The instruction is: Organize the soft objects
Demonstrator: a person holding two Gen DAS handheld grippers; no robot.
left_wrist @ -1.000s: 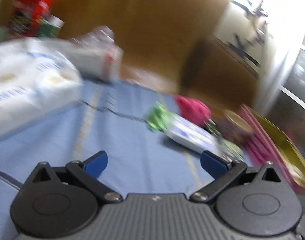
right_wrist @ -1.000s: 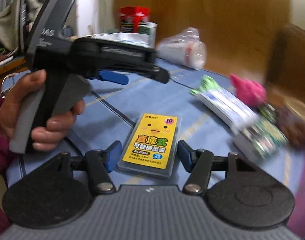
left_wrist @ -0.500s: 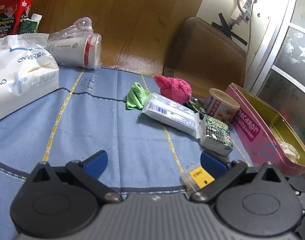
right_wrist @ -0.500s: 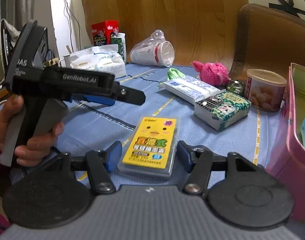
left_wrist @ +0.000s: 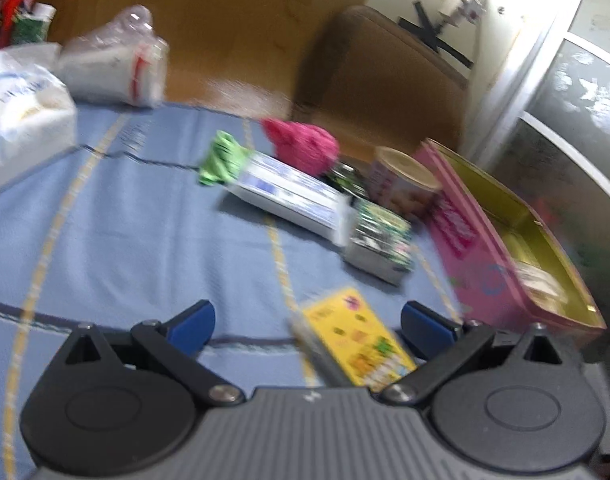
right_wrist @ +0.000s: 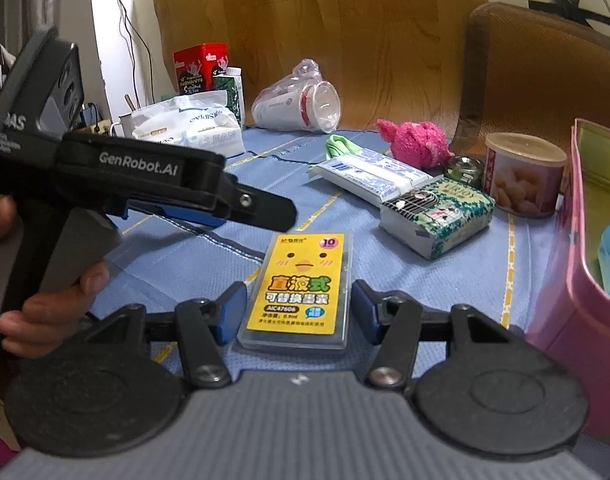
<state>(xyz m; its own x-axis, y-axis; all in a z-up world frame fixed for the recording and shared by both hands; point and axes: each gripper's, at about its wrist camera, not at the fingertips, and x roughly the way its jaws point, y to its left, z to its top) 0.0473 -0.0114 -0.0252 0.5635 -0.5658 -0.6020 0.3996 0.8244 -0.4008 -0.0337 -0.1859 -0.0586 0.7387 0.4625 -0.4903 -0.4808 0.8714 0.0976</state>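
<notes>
On tabletop (right_wrist: 445,280), blue cloth: pink tin (right_wrist: 577,300) at right edge. Yellow card case (right_wrist: 301,284) lies flat between right claw (right_wrist: 295,310) pads, not touched; long axis runs away from camera. Left claw (left_wrist: 305,326) open, empty. Pink fluffy item (right_wrist: 415,142) far back.

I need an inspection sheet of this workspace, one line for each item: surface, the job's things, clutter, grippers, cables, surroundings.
Surface: blue cloth with yellow lines covers the table.
Job's things: pink fluffy item and green cloth lie at the far side; the green cloth is partly under the white packet.
Clutter: yellow card case, green patterned box, round tin, pink tin box, tissue pack, bagged cup.
Grippers: right gripper is open, jaws either side of the yellow card case, not pressing it; left gripper is open and holds nothing.
Cables: thin wires on the wall behind.
Surroundings: wooden panel, brown chair back.
</notes>
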